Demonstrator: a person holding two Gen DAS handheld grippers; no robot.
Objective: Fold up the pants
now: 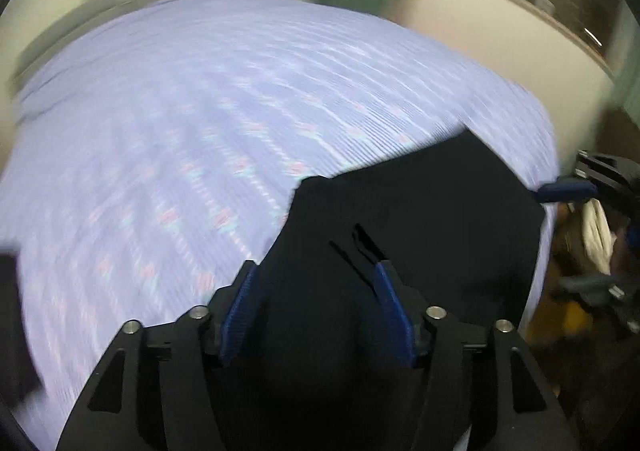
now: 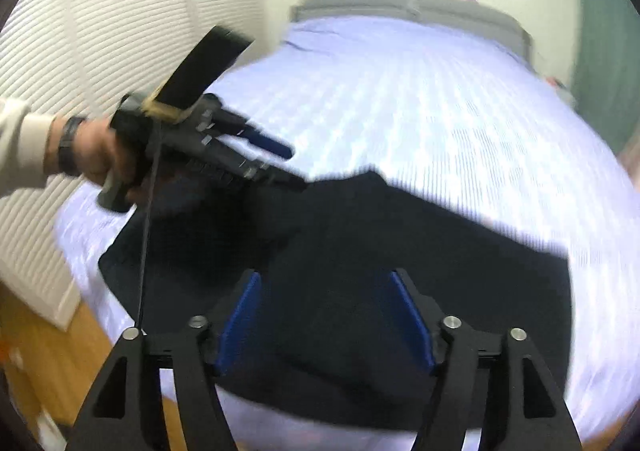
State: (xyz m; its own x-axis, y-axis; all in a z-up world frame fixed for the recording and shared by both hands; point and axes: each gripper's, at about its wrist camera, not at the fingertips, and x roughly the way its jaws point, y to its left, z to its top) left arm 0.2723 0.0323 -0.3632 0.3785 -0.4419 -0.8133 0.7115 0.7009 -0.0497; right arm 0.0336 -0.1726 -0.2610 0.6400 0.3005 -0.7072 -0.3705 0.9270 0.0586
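Note:
Dark navy pants [image 1: 420,211] lie in a folded heap on a lavender striped bedsheet [image 1: 180,111] near the bed's near edge. In the left wrist view my left gripper [image 1: 316,271] is open above the pants, nothing between its blue pads. In the right wrist view my right gripper [image 2: 324,279] is open above the pants [image 2: 380,251], empty. The left gripper [image 2: 292,167] also shows there, held in a hand, its fingers spread just over the pants' far left part. The right gripper's blue fingertip [image 1: 564,191] shows at the right edge of the left wrist view. Both views are motion blurred.
A grey headboard [image 2: 400,7] stands at the bed's far end. White blinds [image 2: 100,31] cover the wall on the left. Wooden floor [image 2: 52,351] lies beside the bed. A chair and clutter [image 1: 592,283] stand off the bed's right side.

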